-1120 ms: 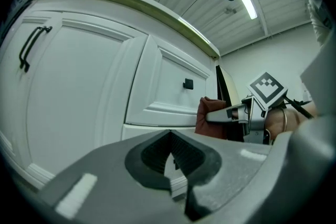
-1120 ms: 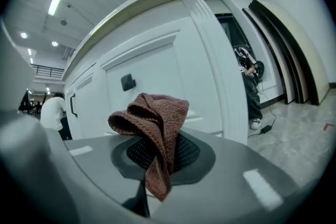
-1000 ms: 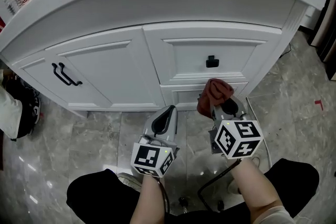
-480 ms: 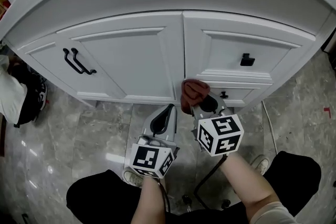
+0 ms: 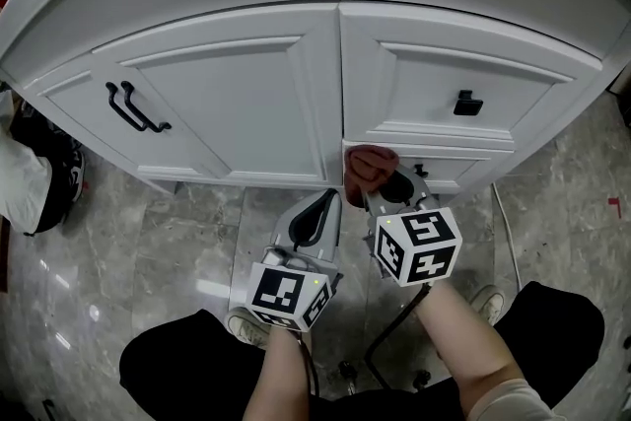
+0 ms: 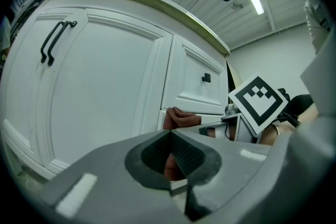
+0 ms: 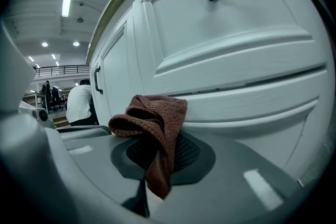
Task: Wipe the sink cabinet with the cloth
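Observation:
The white sink cabinet [image 5: 246,104] fills the upper half of the head view, with a door at left and drawers at right. A reddish-brown cloth [image 5: 370,168] is pressed against the cabinet front at the left end of the lower drawer, beside the door's edge. My right gripper [image 5: 380,184] is shut on the cloth [image 7: 152,128], which bunches over its jaws against the drawer front [image 7: 236,92]. My left gripper [image 5: 320,210] hangs shut and empty just left of it, a little off the door [image 6: 100,92]; the cloth [image 6: 178,117] shows past its jaws.
A black double handle [image 5: 133,108] sits on the door and black knobs [image 5: 467,102] on the drawers. Grey marble floor [image 5: 148,251] lies below. The person's dark trousers and shoes are under the grippers. Another person [image 7: 81,105] stands far off to the left.
The right gripper carried the cloth leftward along the lower drawer front to the door's edge. The view shifted with it. The left gripper stayed low and shut.

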A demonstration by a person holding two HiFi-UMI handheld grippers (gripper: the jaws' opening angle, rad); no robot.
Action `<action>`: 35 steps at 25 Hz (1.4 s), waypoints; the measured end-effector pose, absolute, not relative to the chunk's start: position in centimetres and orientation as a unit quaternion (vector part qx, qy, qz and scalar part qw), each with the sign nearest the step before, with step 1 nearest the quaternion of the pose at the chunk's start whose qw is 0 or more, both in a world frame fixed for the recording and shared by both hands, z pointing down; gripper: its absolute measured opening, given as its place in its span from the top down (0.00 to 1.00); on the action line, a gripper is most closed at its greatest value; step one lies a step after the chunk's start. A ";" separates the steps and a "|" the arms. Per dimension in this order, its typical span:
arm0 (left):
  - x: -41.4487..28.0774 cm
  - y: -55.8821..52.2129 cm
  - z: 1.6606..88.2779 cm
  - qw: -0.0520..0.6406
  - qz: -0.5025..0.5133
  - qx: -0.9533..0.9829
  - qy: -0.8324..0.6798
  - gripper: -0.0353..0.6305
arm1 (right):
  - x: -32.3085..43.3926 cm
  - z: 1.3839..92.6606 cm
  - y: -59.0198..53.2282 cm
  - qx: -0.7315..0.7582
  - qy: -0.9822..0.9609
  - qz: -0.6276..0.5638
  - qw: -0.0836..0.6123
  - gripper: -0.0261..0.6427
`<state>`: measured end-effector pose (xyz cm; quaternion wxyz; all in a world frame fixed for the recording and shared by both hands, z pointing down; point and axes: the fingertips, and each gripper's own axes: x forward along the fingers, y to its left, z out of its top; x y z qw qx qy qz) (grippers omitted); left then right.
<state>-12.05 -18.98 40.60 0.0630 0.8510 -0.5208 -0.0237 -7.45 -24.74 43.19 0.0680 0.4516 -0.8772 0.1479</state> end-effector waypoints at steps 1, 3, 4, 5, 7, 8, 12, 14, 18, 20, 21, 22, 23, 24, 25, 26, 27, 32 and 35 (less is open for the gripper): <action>-11.7 -19.0 40.6 0.063 -0.023 0.853 -0.518 0.95 | -7.2 43.2 -24.8 0.453 -0.877 0.150 0.067 0.84; -11.2 -19.1 40.6 0.063 -0.022 0.856 -0.513 0.95 | -6.6 43.2 -24.8 0.456 -0.875 0.151 0.066 0.84; -11.0 -19.1 40.6 0.063 -0.021 0.857 -0.511 0.95 | -6.3 43.2 -24.8 0.458 -0.873 0.153 0.065 0.84; -10.7 -19.2 40.6 0.063 -0.020 0.858 -0.510 0.95 | -5.9 43.2 -24.8 0.460 -0.872 0.155 0.063 0.84; -10.2 -19.3 40.6 0.062 -0.019 0.860 -0.506 0.95 | -4.8 43.3 -24.9 0.467 -0.867 0.159 0.061 0.84; -9.9 -19.4 40.5 0.062 -0.019 0.861 -0.504 0.95 | -4.3 43.4 -24.9 0.472 -0.865 0.160 0.061 0.84; -8.5 -19.4 40.8 0.063 -0.014 0.867 -0.494 0.95 | -2.0 44.0 -25.2 0.489 -0.854 0.166 0.064 0.83; -7.9 -19.5 40.8 0.063 -0.013 0.869 -0.490 0.95 | -0.7 44.2 -25.3 0.499 -0.848 0.168 0.065 0.83; -6.6 -19.5 41.0 0.063 -0.010 0.873 -0.483 0.95 | 1.2 44.5 -25.4 0.510 -0.838 0.186 0.057 0.83; -5.7 -19.4 41.2 0.064 -0.007 0.876 -0.478 0.95 | 2.2 44.5 -25.4 0.515 -0.833 0.195 0.050 0.83; -5.1 -19.4 41.3 0.064 -0.006 0.878 -0.474 0.95 | 2.8 44.5 -25.4 0.519 -0.830 0.199 0.046 0.83; -4.6 -19.3 41.4 0.064 -0.004 0.880 -0.470 0.95 | 3.5 44.4 -25.4 0.523 -0.827 0.202 0.041 0.83; -4.1 -19.2 41.5 0.064 -0.002 0.883 -0.465 0.95 | 4.1 44.4 -25.4 0.528 -0.824 0.205 0.037 0.83; -3.6 -19.1 41.6 0.063 0.001 0.885 -0.461 0.95 | 4.8 44.3 -25.4 0.533 -0.820 0.207 0.034 0.84; -3.2 -19.0 41.7 0.063 0.004 0.887 -0.457 0.95 | 5.5 44.2 -25.4 0.539 -0.816 0.208 0.032 0.84; -2.8 -18.9 41.8 0.063 0.007 0.889 -0.454 0.95 | 6.2 44.2 -25.4 0.545 -0.812 0.209 0.031 0.84; -2.4 -18.8 41.9 0.064 0.008 0.890 -0.452 0.95 | 6.9 44.2 -25.4 0.551 -0.807 0.211 0.029 0.84; -1.6 -18.9 41.9 0.068 0.007 0.890 -0.450 0.95 | 10.3 44.1 -25.3 0.584 -0.782 0.217 0.026 0.84; -0.7 -18.8 42.1 0.070 0.007 0.893 -0.445 0.95 | 12.3 43.9 -25.4 0.601 -0.768 0.219 0.023 0.84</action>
